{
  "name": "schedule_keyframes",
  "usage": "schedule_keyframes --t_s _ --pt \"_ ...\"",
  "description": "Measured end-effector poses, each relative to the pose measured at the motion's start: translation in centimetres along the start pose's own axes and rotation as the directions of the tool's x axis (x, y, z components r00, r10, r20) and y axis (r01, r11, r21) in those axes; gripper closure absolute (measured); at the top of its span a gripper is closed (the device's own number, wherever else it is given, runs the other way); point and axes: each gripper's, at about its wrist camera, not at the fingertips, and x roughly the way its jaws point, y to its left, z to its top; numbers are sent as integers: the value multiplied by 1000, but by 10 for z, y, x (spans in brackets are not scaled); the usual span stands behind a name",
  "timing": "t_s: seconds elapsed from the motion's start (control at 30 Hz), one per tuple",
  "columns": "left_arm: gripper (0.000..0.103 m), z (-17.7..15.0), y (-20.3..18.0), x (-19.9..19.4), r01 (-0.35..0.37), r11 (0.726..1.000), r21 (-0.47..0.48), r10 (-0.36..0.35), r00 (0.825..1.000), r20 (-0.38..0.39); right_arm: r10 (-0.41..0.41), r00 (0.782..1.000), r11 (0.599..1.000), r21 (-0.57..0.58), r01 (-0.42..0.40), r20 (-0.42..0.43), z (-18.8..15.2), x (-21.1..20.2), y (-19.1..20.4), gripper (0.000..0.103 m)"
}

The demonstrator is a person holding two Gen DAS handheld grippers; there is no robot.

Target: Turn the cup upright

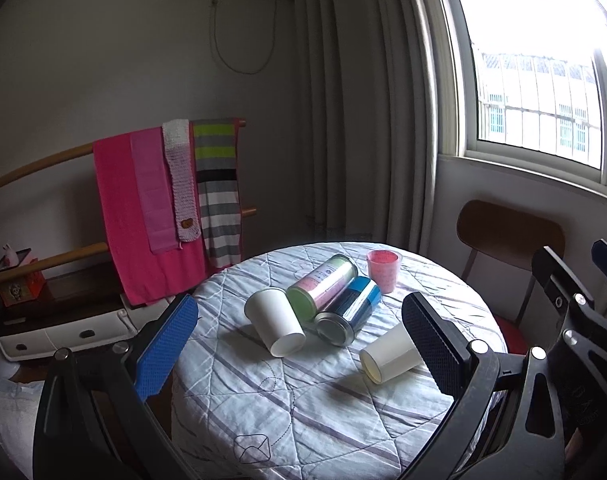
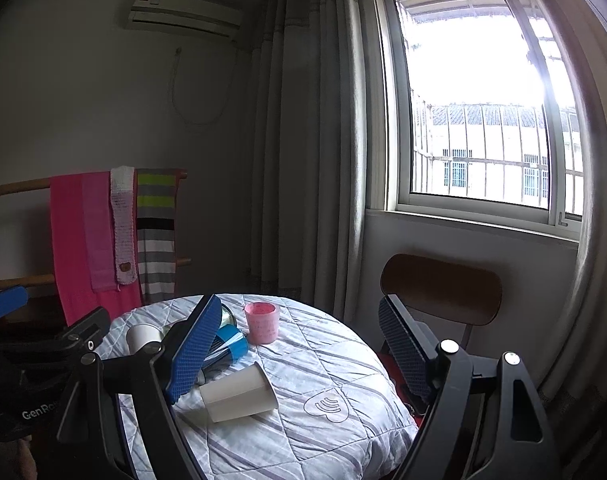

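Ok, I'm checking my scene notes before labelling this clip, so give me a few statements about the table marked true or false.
1. Both white paper cups lie on their sides. True.
2. The pink plastic cup is tipped over. False: it stands upright.
3. The left gripper holds a cup. False: it is open, holding nothing.
4. Two metal cans, green-ended and blue, lie side by side. True.
5. The right gripper is open. True.

Two white paper cups lie tipped over on the quilted table. Near cup (image 1: 391,354) (image 2: 239,394) is on its side at five o'clock, mouth facing the left wrist camera. Far cup (image 1: 274,322) (image 2: 141,338) is tilted at nine o'clock, touching the green-ended can.
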Motion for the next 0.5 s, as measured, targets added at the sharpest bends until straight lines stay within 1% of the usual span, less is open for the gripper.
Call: schedule_keyframes --t_s 0.13,0.2,0.37,0.5 --pt "0 -3 2 5 29 999 -16 -29 1000 -1 -20 1000 1000 6 20 -5 -2 4 1 21" --pt "0 -3 2 7 21 1000 -14 -21 1000 -5 -29 1000 1000 7 29 -10 -3 6 2 21" --pt "0 -2 8 8 6 1000 -21 -6 1000 -8 2 1000 1000 5 -2 -10 -3 7 8 21" --pt "0 -2 13 7 -22 1000 -12 22 1000 -6 22 1000 1000 10 -22 -12 -2 10 12 21"
